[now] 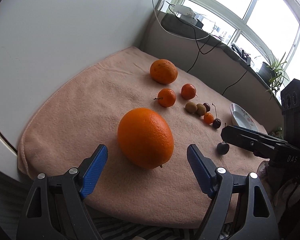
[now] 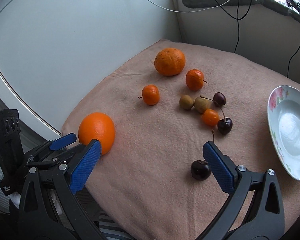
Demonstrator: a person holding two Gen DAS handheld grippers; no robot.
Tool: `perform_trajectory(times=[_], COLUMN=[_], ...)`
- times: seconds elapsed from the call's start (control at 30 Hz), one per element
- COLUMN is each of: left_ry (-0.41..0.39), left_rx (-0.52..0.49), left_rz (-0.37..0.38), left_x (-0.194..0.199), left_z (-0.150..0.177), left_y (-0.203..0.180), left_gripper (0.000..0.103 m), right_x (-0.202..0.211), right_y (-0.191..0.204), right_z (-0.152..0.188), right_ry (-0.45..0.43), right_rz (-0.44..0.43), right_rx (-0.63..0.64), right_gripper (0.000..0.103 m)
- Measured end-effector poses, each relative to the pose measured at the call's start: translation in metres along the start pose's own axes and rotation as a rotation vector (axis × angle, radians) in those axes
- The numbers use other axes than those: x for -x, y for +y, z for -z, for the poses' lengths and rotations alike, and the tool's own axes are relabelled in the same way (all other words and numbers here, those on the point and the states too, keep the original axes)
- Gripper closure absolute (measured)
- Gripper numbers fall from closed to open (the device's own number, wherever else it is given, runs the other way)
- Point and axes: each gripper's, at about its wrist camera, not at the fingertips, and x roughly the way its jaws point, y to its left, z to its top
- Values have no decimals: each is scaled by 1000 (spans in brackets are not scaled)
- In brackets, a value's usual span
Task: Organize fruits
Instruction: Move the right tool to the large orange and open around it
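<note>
Right wrist view: my right gripper (image 2: 152,160) is spread wide over the towel (image 2: 150,190), nothing held, a cherry (image 2: 200,170) just beside one finger. Plate (image 2: 290,128) holds no fruit. My left gripper (image 1: 147,160) is spread around the big orange (image 1: 145,138).

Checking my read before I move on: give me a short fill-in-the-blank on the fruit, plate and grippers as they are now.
1. The left gripper is open around the big smooth ____.
2. The flowered plate holds ____ fruit.
3. The number of dark cherries on the towel is ____.
4. The cherry nearest the right gripper lies beside its ____ finger.

Missing words: orange; no; three; right
</note>
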Motion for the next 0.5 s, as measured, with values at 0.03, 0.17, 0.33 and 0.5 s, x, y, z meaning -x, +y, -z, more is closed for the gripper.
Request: perform_trajectory(times=[0.03, 0.17, 0.33, 0.5], left_ry=[5, 22, 34, 43], left_rx=[5, 15, 28, 37], left_rz=[8, 21, 36, 50], left_x=[-1, -6, -11, -17], left_z=[0, 1, 0, -1], left_y=[1, 3, 7, 11], left_gripper=[22, 23, 26, 34], right_x=[-5, -22, -37, -52], right_y=[2, 5, 15, 29], right_z=[-2, -8, -14, -19], right_ry=[12, 39, 95, 140], right_rz=[-14, -72, -159, -214], right_rx=[6, 0, 5, 27], right_gripper=[0, 1, 10, 10])
